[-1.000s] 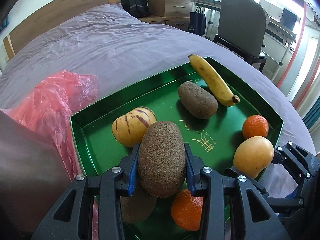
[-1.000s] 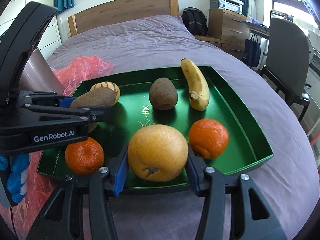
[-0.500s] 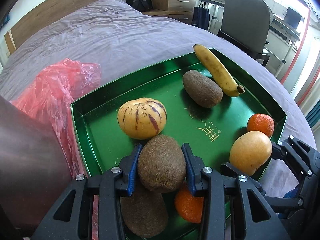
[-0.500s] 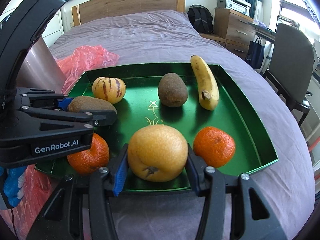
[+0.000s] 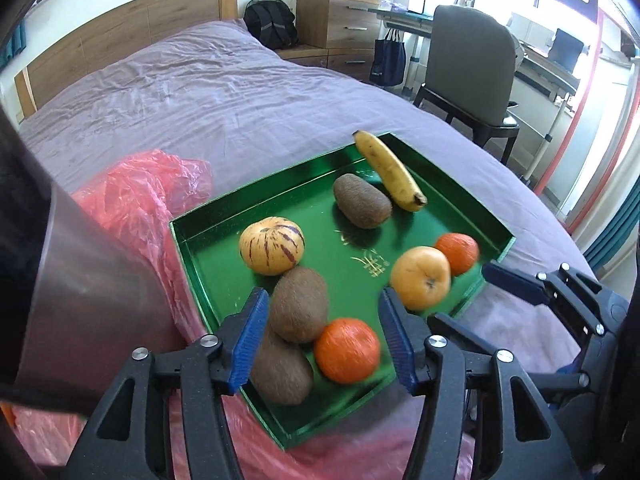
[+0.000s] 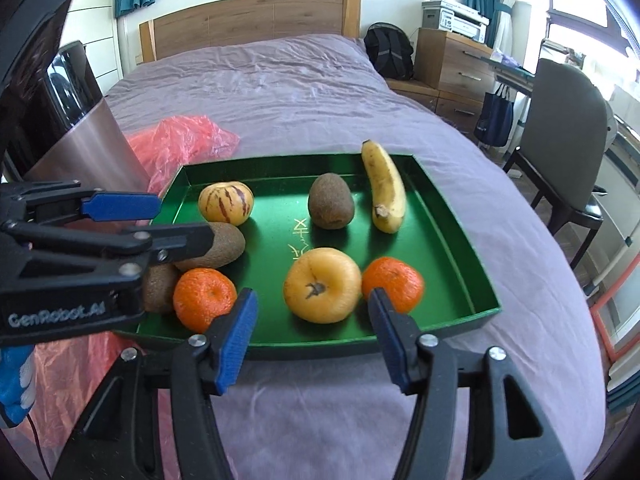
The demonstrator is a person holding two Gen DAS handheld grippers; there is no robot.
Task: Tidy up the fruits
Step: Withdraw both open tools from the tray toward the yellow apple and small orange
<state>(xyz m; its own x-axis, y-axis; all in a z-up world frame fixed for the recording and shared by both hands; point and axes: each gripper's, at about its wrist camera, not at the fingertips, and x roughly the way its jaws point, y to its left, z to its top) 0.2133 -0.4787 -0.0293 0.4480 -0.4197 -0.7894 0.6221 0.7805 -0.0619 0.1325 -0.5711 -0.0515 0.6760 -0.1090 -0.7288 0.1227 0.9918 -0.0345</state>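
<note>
While both sets of jaws are opening, we hold our left gripper [image 5: 322, 338] above a brown kiwi [image 5: 299, 303] and our right gripper [image 6: 310, 330] before a yellow orange [image 6: 322, 285], neither pressed. All fruit sits in the green tray [image 6: 448, 216] (on a bed), seemingly grouped by kind: kiwis near the left corner.

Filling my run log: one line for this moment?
left gripper: opening, kiwi released | right gripper: opening, orange released | tray: eight fruits
</note>
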